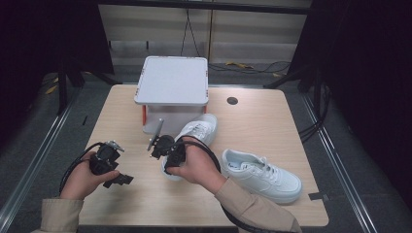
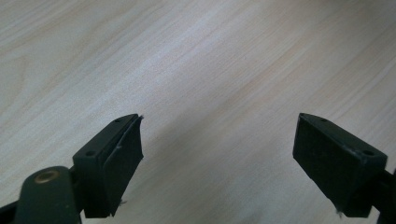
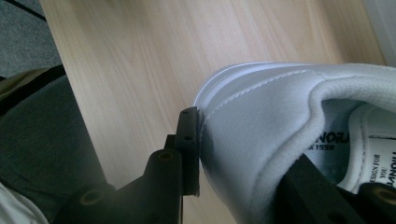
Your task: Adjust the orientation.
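Note:
A white sneaker (image 1: 199,130) lies on the wooden table (image 1: 252,121) in front of a white box, toe toward the box. My right gripper (image 1: 169,167) holds its heel: in the right gripper view one jaw presses the outside of the sneaker's heel wall (image 3: 261,107) and the other sits inside the shoe, so the right gripper (image 3: 243,140) is shut on it. A second white sneaker (image 1: 262,174) lies to the right, apart from both grippers. My left gripper (image 1: 121,179) hovers at the front left; its jaws stand wide apart over bare wood in the left gripper view (image 2: 219,135).
A white lidded box (image 1: 172,80) stands at the back middle of the table. A small dark round hole (image 1: 232,101) sits to its right. Cables trail from both grippers toward the person. Dark floor and metal rails surround the table.

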`<state>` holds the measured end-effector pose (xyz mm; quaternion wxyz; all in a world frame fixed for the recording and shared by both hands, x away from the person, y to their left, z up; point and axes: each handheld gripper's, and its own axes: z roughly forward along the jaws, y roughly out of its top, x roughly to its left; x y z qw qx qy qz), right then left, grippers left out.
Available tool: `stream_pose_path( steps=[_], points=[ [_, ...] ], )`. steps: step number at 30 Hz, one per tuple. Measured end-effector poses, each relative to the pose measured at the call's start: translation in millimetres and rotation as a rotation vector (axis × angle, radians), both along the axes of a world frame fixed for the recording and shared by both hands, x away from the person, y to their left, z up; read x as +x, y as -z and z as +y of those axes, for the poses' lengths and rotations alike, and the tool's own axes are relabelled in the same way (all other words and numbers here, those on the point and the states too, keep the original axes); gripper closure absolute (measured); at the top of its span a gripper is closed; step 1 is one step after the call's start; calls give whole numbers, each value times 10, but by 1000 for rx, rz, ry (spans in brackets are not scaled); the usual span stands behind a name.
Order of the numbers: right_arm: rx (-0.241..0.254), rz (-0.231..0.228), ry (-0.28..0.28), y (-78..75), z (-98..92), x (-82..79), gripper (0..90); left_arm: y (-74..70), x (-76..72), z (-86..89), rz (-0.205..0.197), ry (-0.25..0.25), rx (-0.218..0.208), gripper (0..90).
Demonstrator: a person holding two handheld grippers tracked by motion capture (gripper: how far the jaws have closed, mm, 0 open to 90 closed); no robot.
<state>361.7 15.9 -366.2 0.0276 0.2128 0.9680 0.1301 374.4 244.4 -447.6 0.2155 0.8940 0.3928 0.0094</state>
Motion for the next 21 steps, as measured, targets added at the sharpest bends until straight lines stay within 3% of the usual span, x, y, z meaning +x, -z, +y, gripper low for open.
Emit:
stream_pose_path(
  steps=[9, 14, 16, 21],
  points=[
    [-16, -29, -81, -4, 156, 3, 719, -4, 11, 84, -2, -25, 5, 155],
    [-15, -55, -154, 15, 319, -18, 713, 6, 20, 120, 4, -41, 12, 155],
    [0, -65, -207, 58, 389, -13, 699, 11, 21, 130, 4, -43, 10, 155],
    [-32, -70, -264, 203, 340, -29, 643, 14, 16, 121, 1, -33, 19, 156]
  ],
)
